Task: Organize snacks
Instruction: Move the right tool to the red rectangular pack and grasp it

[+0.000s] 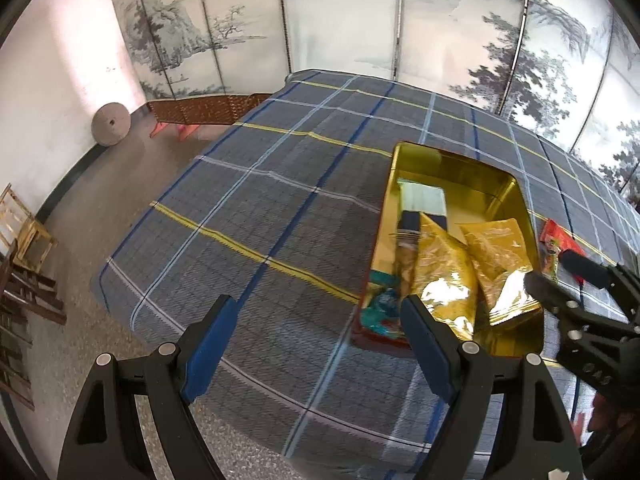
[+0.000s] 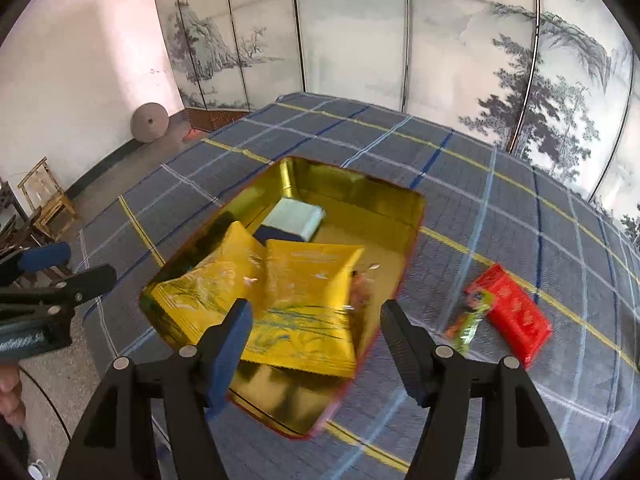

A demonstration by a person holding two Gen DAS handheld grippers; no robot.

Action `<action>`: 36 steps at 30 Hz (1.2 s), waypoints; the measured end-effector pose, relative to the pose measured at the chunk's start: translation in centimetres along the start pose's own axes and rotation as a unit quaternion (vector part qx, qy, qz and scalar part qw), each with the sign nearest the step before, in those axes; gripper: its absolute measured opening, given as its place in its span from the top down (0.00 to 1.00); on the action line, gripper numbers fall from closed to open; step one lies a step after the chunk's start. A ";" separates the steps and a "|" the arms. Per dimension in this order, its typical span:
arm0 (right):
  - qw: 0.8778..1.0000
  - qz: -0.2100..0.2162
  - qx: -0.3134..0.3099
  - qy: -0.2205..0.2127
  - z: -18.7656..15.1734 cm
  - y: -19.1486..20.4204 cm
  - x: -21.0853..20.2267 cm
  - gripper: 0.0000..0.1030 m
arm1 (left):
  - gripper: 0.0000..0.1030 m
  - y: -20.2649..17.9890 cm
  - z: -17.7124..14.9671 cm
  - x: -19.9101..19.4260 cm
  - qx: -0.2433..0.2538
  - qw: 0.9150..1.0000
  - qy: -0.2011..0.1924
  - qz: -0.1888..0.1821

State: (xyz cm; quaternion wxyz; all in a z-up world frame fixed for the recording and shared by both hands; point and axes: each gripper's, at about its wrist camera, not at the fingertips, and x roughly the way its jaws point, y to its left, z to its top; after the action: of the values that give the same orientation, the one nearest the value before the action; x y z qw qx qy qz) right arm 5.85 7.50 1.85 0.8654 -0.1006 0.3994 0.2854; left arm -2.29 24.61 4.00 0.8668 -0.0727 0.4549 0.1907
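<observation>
A gold tin box with red outside stands on the plaid tablecloth; it also shows in the left wrist view. Inside lie two yellow foil packets, a pale blue-and-navy packet and a teal-wrapped snack. A red packet and a small green-orange snack lie on the cloth right of the box. My right gripper is open and empty above the box's near end. My left gripper is open and empty, left of the box.
The table's plaid cloth stretches left and far of the box. A painted folding screen stands behind. Wooden chairs and a round stone sit on the floor at left.
</observation>
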 end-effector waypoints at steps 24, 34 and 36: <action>0.994 0.022 -0.073 0.080 0.4 -18.7 7.2 0.34 | 0.21 -11.9 1.0 0.2 0.092 0.995 0.019 -0.034; 0.994 0.031 -0.083 0.061 -0.4 -18.7 8.5 0.35 | 0.21 -15.7 1.4 0.8 0.116 0.992 0.019 -0.045; 0.995 0.026 -0.084 0.050 -0.7 -18.6 8.3 0.41 | 0.21 -16.4 1.5 0.9 0.120 0.991 0.018 -0.048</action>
State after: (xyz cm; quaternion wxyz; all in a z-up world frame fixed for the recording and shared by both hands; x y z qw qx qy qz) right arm 20.37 -4.51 -5.81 0.8250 -0.1766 0.4198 0.3345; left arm 5.83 10.32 3.33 0.8692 0.0064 0.4859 0.0914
